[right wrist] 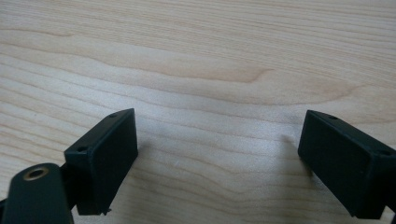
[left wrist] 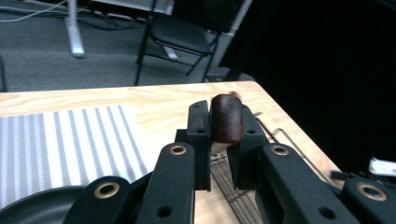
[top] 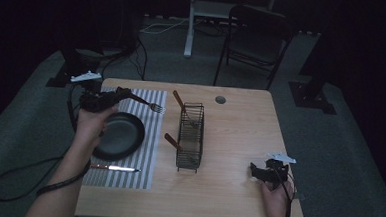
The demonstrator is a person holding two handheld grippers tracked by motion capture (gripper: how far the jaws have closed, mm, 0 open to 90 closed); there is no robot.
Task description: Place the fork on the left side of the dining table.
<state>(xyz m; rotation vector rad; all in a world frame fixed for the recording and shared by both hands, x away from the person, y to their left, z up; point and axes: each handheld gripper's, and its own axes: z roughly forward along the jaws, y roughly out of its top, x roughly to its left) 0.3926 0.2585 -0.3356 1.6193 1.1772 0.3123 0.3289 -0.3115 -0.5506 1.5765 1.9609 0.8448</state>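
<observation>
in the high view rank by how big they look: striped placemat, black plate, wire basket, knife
1. striped placemat
2. black plate and wire basket: look about alike, so not ranked apart
3. knife, the thinnest and smallest

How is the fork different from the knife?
The fork is up in the air, pinched by its brown handle in the left claw; the knife lies flat on the striped mat, with nothing touching it. The fork is over the far end of the mat, past the black pan; the knife is at the near end. Both have a brown handle and a shiny metal end.
</observation>
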